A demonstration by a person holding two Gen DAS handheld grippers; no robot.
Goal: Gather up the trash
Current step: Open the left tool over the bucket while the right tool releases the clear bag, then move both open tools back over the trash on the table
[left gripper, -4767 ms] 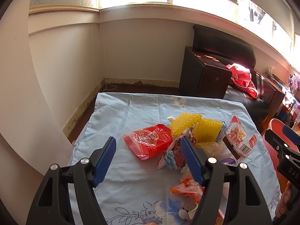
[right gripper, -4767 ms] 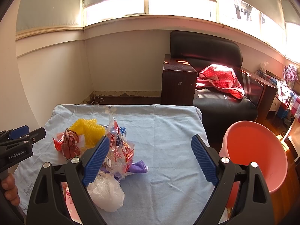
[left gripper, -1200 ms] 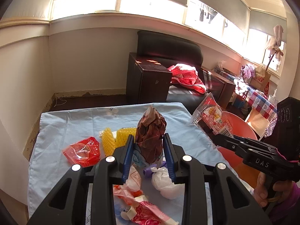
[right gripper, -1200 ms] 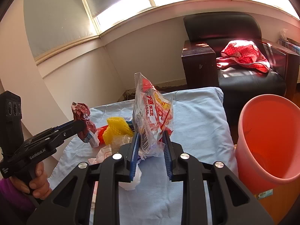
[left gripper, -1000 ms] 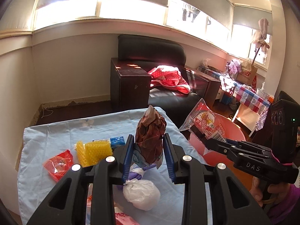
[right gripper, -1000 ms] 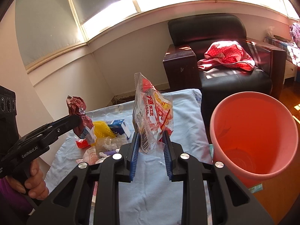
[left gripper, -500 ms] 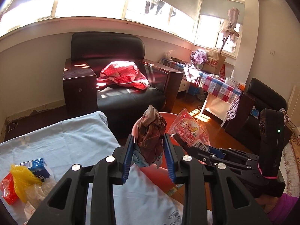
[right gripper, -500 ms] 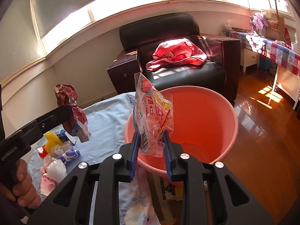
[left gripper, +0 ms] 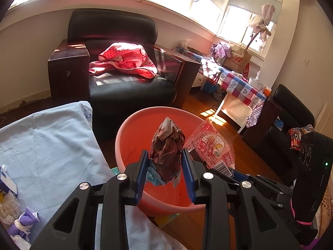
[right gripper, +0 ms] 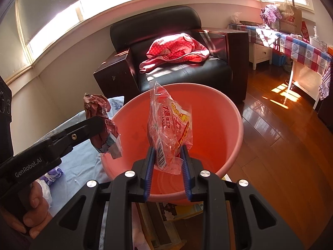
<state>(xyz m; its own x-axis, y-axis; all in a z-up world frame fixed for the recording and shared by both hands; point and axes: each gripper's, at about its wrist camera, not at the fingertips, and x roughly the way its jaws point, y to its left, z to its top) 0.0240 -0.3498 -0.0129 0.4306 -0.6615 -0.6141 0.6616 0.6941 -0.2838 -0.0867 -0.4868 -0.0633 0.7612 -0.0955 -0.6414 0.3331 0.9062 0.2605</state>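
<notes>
Nearest of all, the left gripper [left gripper: 165,169] pinches a crumpled dark-brown wrapper [left gripper: 167,145] between its blue pads, the wrapper standing upright above the mouth of the pink plastic basin [left gripper: 133,123]. Just beside it, the right gripper [right gripper: 167,165] is clamped on a clear snack bag with red and yellow print [right gripper: 169,123], also held upright over the basin's open top. From the right wrist view, a hand [right gripper: 34,212] grips the handle of the left tool at the lower left edge. The basin sits on the wooden floor [right gripper: 276,129] right against the edge of a table covered in a light-blue cloth [left gripper: 47,141]; on that cloth, at the left, lie a knotted purple scrap [left gripper: 26,221], some clear plastic and the corner of a blue-and-white box [left gripper: 7,182]. Behind the basin stands a black leather armchair [left gripper: 129,83] with a red polka-dot garment [left gripper: 124,59] on its seat. Further right, a table with a checked cloth [left gripper: 239,83] stands under the sunlit windows
</notes>
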